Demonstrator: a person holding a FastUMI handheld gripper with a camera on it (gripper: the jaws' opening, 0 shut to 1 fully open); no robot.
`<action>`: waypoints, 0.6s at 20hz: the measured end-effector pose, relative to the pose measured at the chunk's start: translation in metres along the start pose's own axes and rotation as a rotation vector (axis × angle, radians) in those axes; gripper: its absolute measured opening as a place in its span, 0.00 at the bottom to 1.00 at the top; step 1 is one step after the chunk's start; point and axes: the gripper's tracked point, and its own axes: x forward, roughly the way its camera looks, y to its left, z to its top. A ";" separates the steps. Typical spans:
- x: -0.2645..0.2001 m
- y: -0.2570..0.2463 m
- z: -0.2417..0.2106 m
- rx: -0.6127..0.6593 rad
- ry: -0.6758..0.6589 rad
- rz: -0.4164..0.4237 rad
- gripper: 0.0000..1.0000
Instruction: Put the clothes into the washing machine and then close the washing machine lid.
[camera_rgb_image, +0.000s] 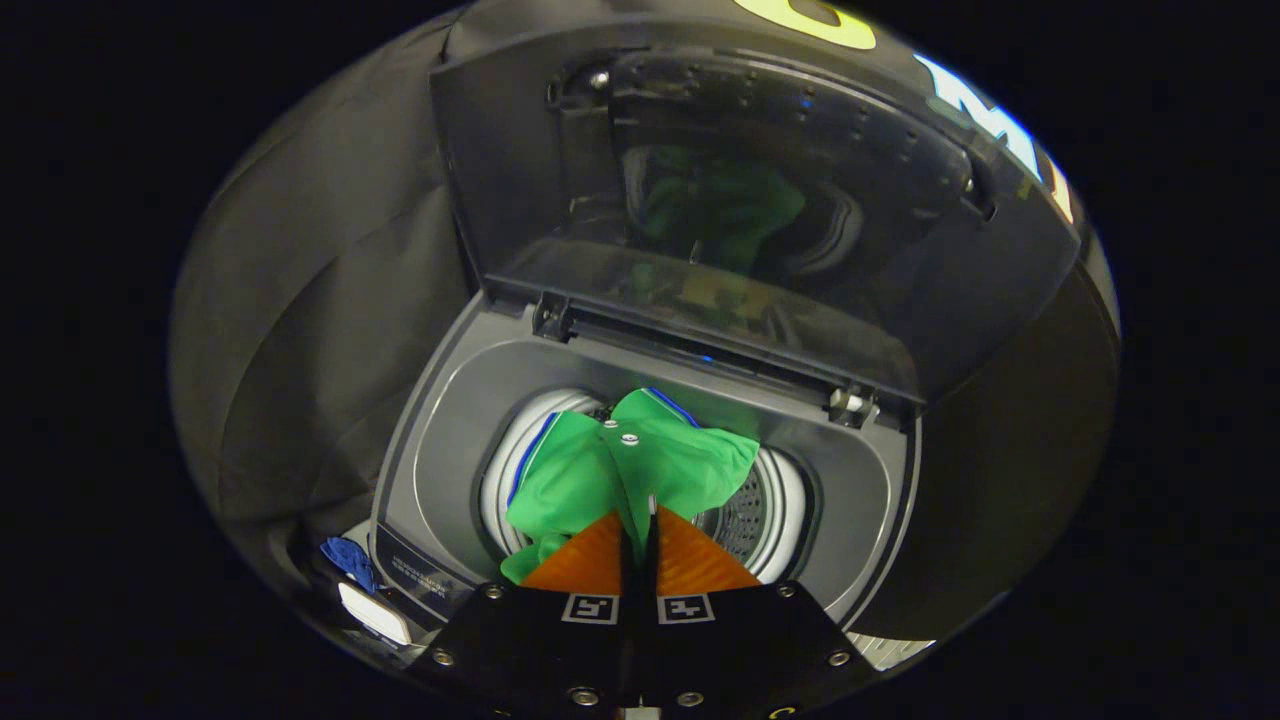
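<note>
Dark booth cloth wraps around everything, so not much spare room on either side of the washing machine (420, 480). Down at the bottom centre of the frame the claw (640, 525) has its fingers pressed almost together, pinching a fold of the green garment (640, 465). That cloth hangs over the drum opening (770, 510), bunched mostly on the left half, so the perforated drum wall shows open to the right of the fingers. Grey top rim rings the opening with a wide margin. Something blue (348, 558) sits off the machine's lower left corner. Further back, the lid (720, 200) stands raised on its hinges across the upper frame, glass reflecting the green.
</note>
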 end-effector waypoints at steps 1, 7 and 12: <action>0.003 0.000 -0.005 0.000 0.010 0.001 0.00; 0.022 0.002 -0.025 -0.006 0.053 -0.013 0.00; 0.025 0.004 -0.022 -0.004 0.032 -0.033 0.26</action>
